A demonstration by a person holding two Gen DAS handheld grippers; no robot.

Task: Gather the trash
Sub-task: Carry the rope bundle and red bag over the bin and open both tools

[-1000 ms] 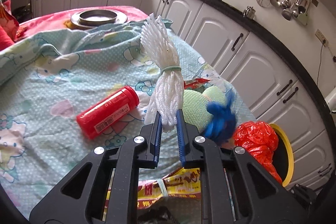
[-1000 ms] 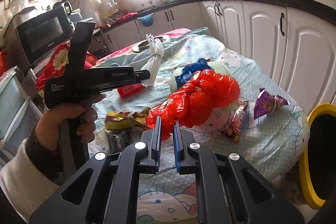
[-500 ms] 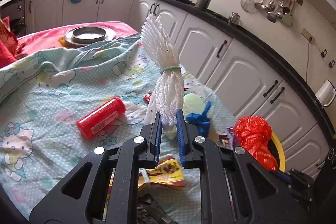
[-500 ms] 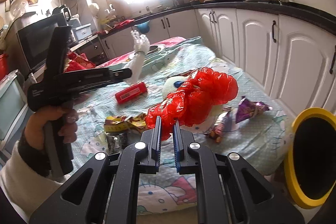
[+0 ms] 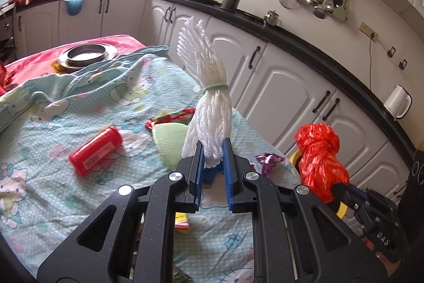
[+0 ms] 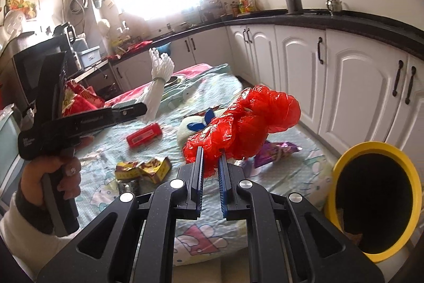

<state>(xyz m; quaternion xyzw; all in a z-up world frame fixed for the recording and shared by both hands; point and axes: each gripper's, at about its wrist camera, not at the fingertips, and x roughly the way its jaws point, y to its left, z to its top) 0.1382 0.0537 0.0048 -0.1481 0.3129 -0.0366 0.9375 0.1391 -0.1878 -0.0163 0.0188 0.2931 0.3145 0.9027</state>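
Observation:
My left gripper is shut on a white foam net bundle tied with a green band; it stands upright above the table. In the right wrist view that bundle sticks up from the left gripper, held by a hand. My right gripper is shut on a crumpled red plastic bag, also seen as the red bag at the right of the left wrist view. A yellow-rimmed bin stands open at the table's right edge, lower right of the red bag.
On the cartoon-print tablecloth lie a red cylinder, a purple wrapper, yellow-red wrappers and a pale green round object. A metal dish sits at the far end. White cabinets line the right side.
Both grippers have risen and pulled back from the table with their loads still held. The table items look smaller and the yellow bin has come fuller into the right wrist view.

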